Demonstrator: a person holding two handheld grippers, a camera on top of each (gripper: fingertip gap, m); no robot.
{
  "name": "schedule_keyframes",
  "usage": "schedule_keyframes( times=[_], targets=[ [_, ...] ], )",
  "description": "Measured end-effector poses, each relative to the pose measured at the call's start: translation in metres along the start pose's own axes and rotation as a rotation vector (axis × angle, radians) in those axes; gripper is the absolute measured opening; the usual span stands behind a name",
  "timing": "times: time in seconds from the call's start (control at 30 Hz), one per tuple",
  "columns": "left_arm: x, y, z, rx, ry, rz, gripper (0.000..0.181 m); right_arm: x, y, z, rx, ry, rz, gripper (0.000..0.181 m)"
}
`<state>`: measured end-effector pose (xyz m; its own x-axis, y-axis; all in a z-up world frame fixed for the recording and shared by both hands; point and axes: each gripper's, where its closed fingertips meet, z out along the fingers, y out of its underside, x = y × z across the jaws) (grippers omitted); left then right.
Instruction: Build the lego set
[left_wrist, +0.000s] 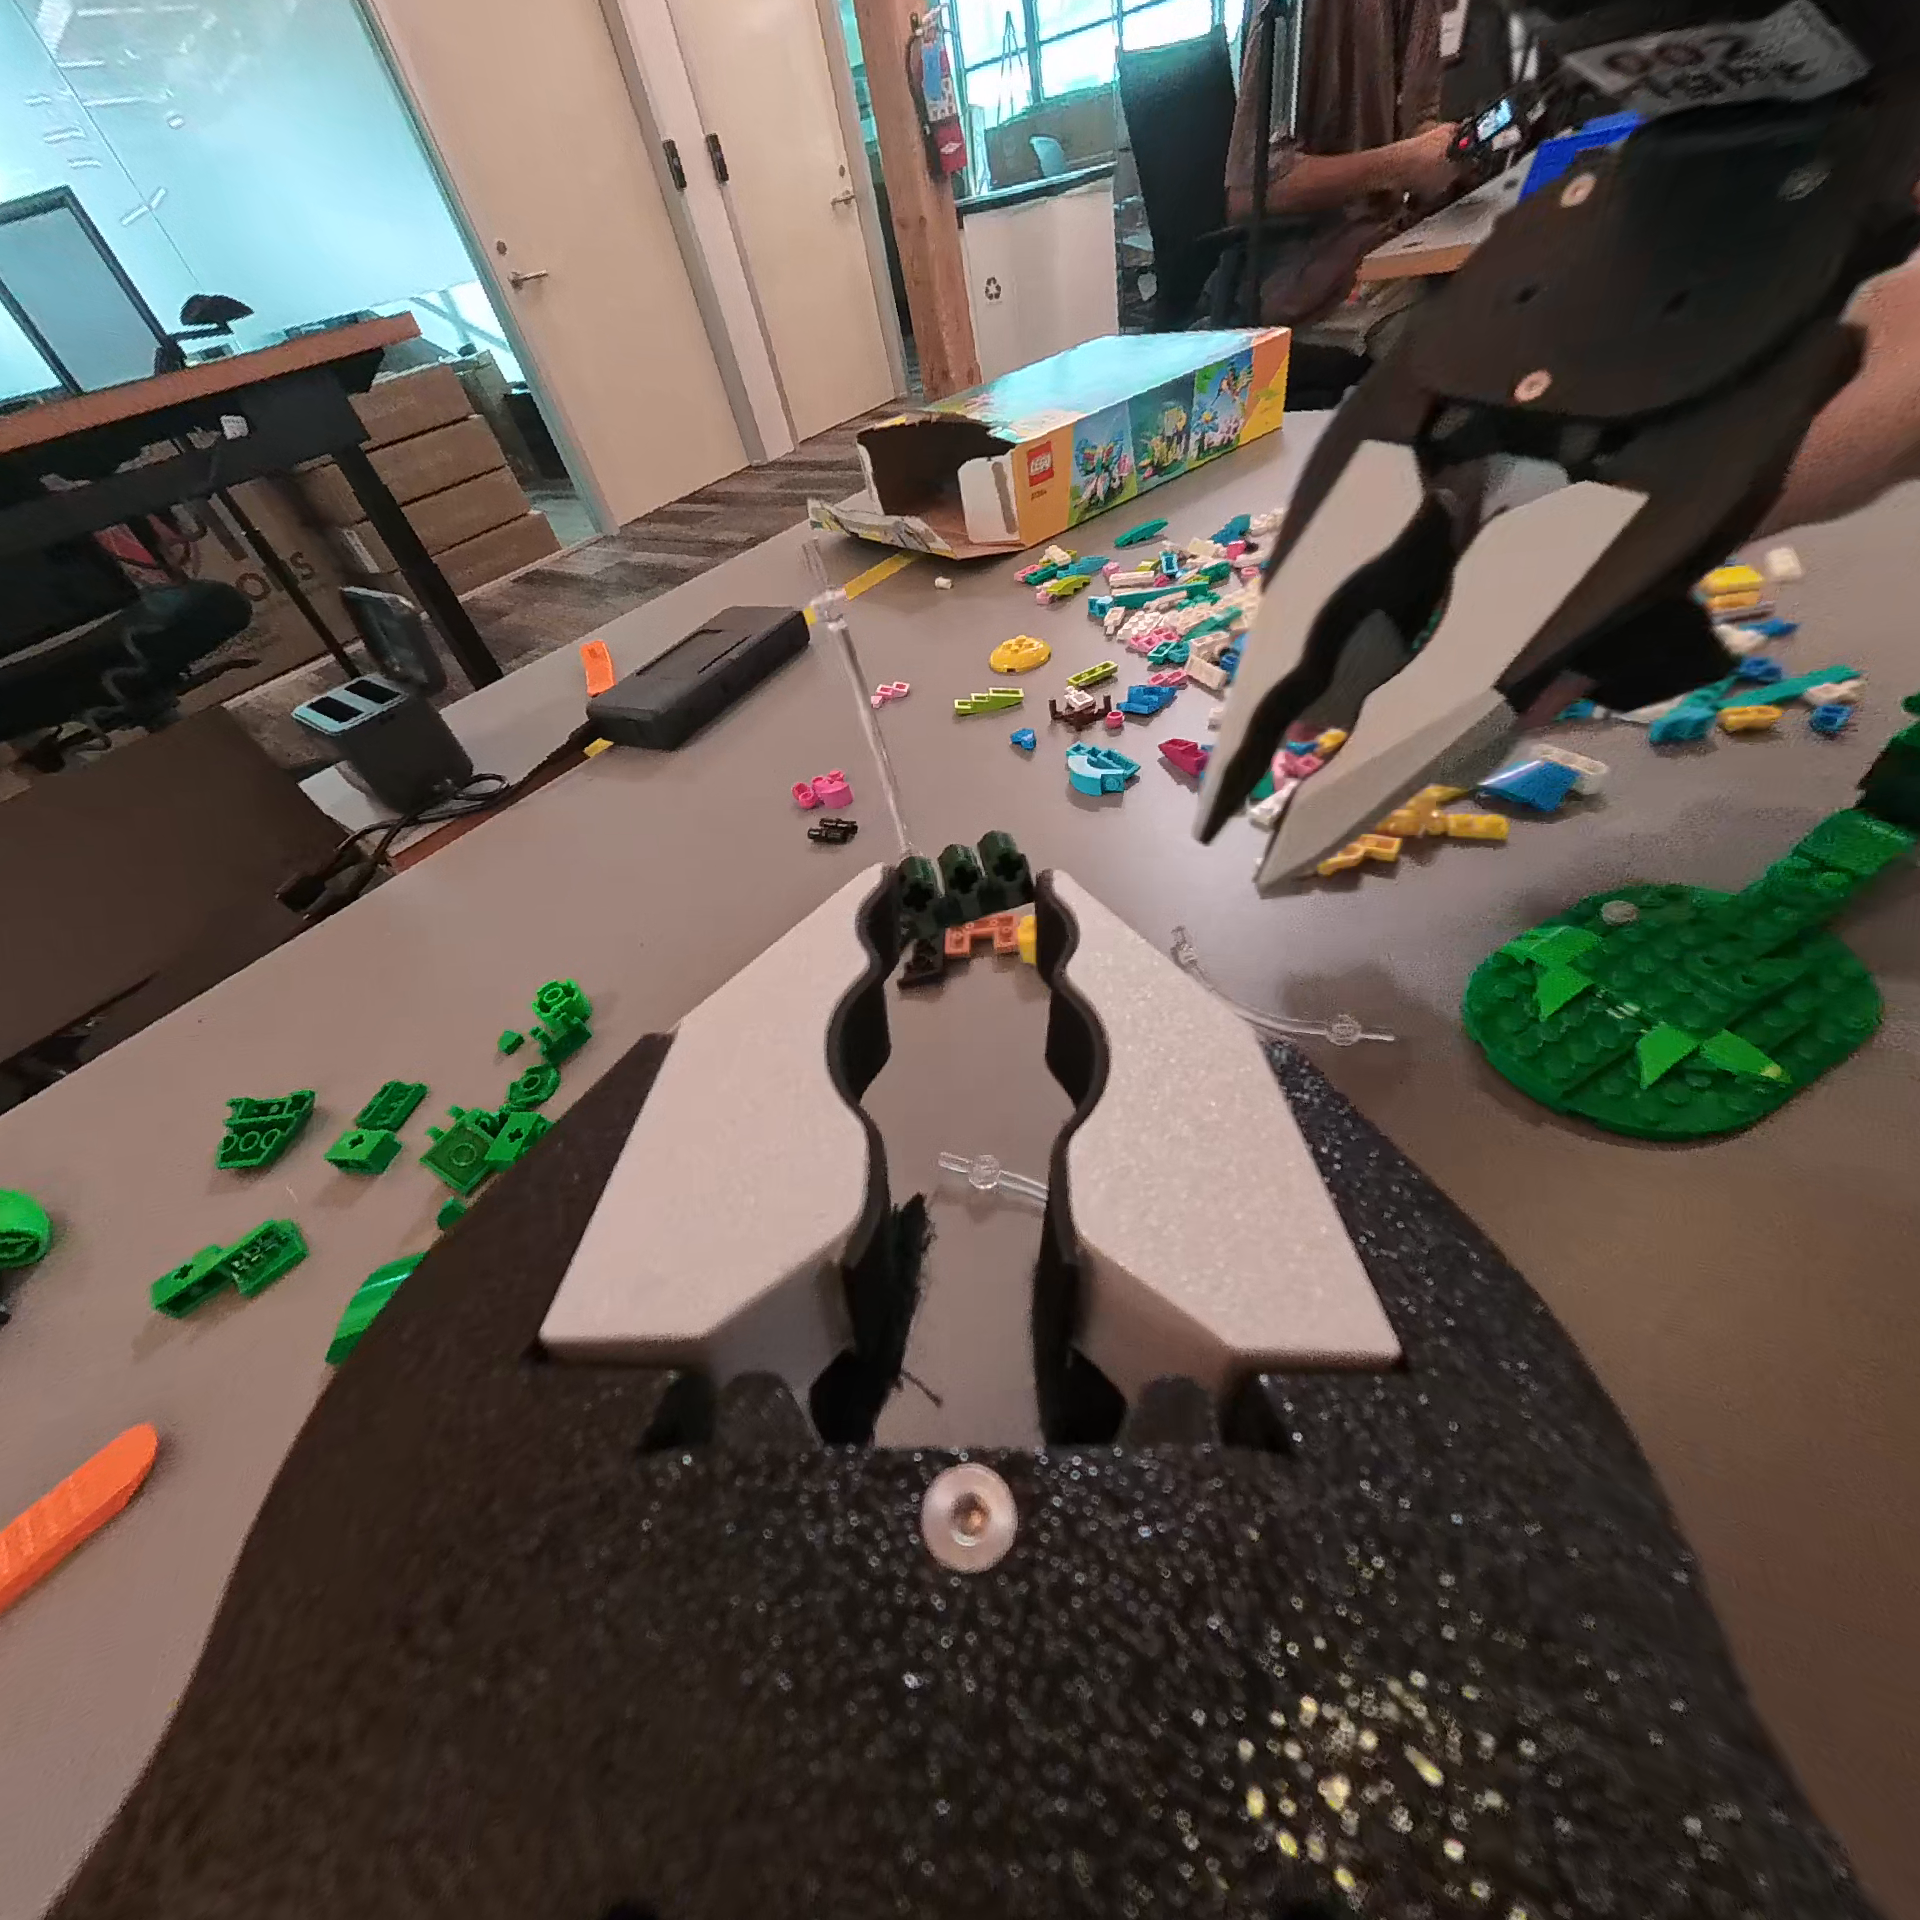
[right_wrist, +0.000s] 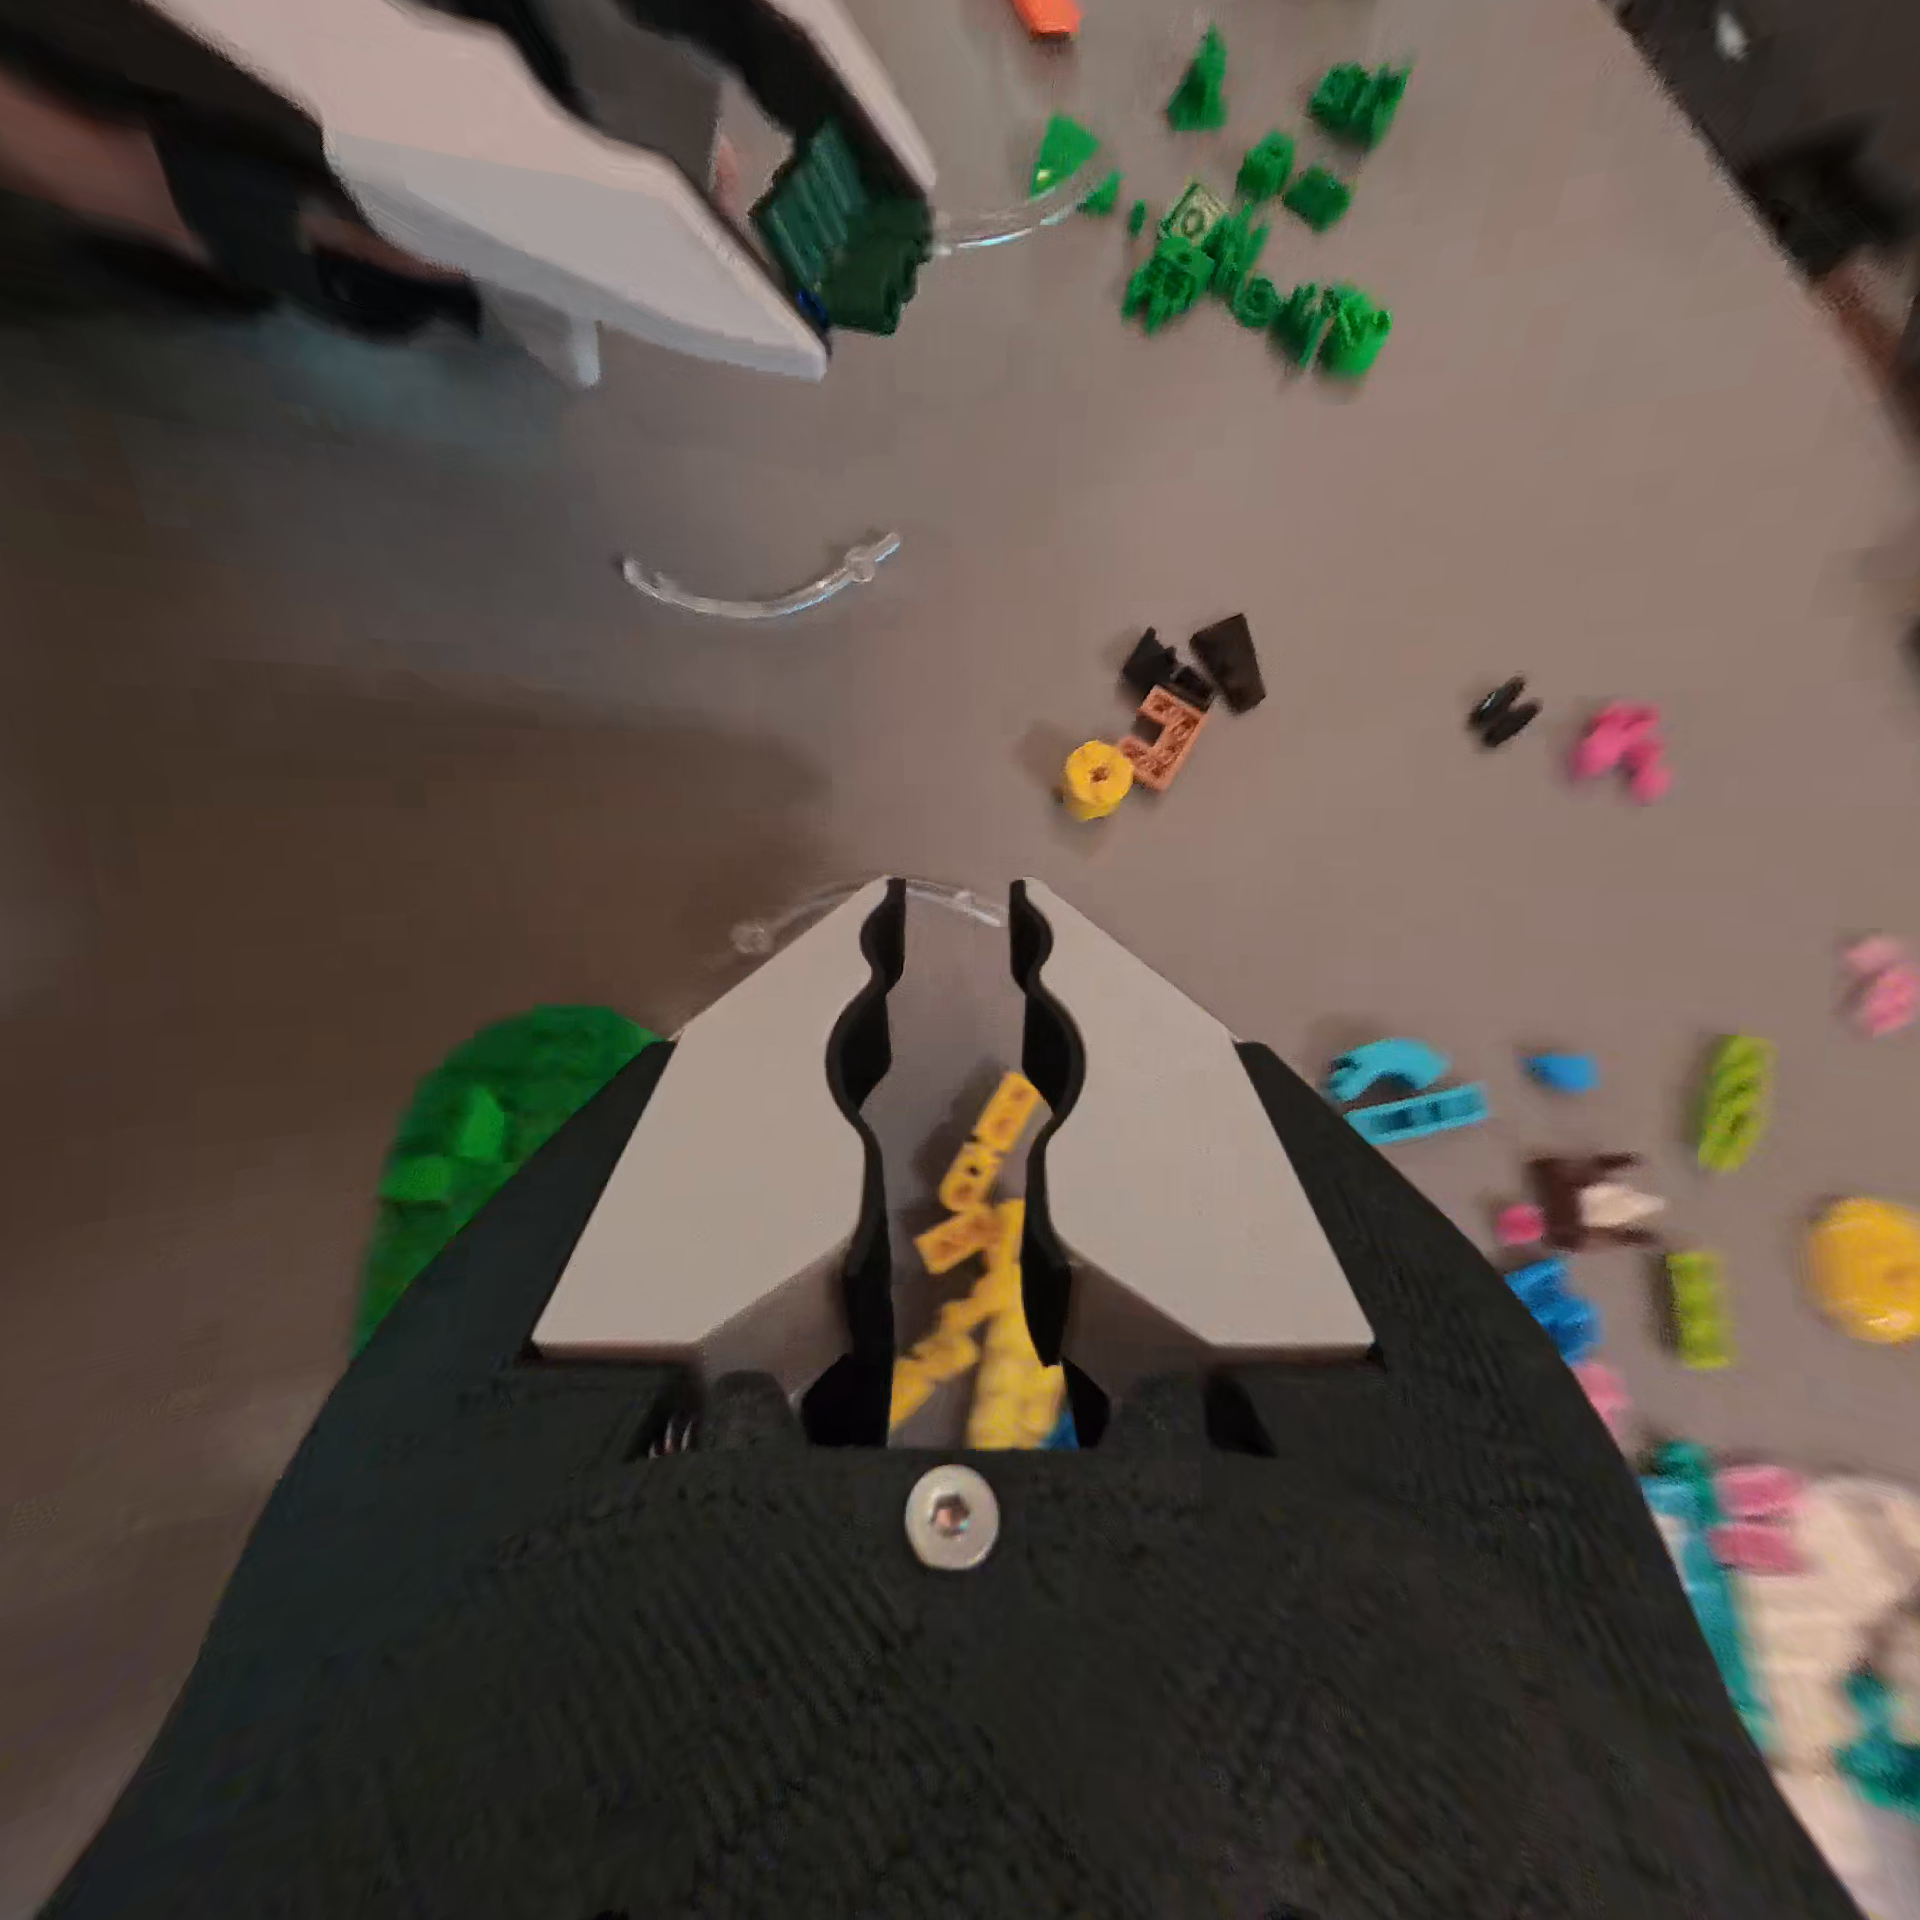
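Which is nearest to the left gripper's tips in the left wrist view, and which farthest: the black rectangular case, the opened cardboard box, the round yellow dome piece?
1. Round yellow dome piece, ahead, slightly right of the left gripper.
2. Black rectangular case, ahead left.
3. Opened cardboard box, far end of table.

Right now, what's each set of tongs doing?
Left tongs: shut on the dark green brick piece, clear rod attached.
Right tongs: open, holding nothing.

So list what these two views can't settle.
- Dark green piece, left wrist view: its lower part sits behind the left gripper fingertips.
- Green base, right wrist view: blurred, mostly behind the right gripper.
- Yellow pieces, same view: blurred.
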<state>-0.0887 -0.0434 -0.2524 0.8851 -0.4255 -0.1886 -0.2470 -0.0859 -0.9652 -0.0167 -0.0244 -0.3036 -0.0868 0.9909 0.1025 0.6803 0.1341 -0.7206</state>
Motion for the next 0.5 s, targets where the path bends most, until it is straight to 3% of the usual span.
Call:
schedule_keyframes(
  times=[0.1,0.17,0.37,0.5],
  targets=[
    [0.002,-0.002,-0.001,0.006,0.014,0.011,0.023,0.004,0.007,0.009,-0.078,-0.017,-0.244,0.02],
    [0.005,-0.001,0.0,0.004,0.03,0.016,0.023,0.003,0.014,0.017,-0.148,-0.067,-0.31,0.02],
    [0.005,-0.002,-0.001,0.007,0.039,0.018,0.023,0.005,0.02,0.031,-0.21,-0.211,-0.24,0.02],
    [0.005,-0.002,-0.001,0.004,0.039,0.021,0.024,-0.003,0.023,0.029,-0.224,-0.233,-0.19,0.004]
  ],
)
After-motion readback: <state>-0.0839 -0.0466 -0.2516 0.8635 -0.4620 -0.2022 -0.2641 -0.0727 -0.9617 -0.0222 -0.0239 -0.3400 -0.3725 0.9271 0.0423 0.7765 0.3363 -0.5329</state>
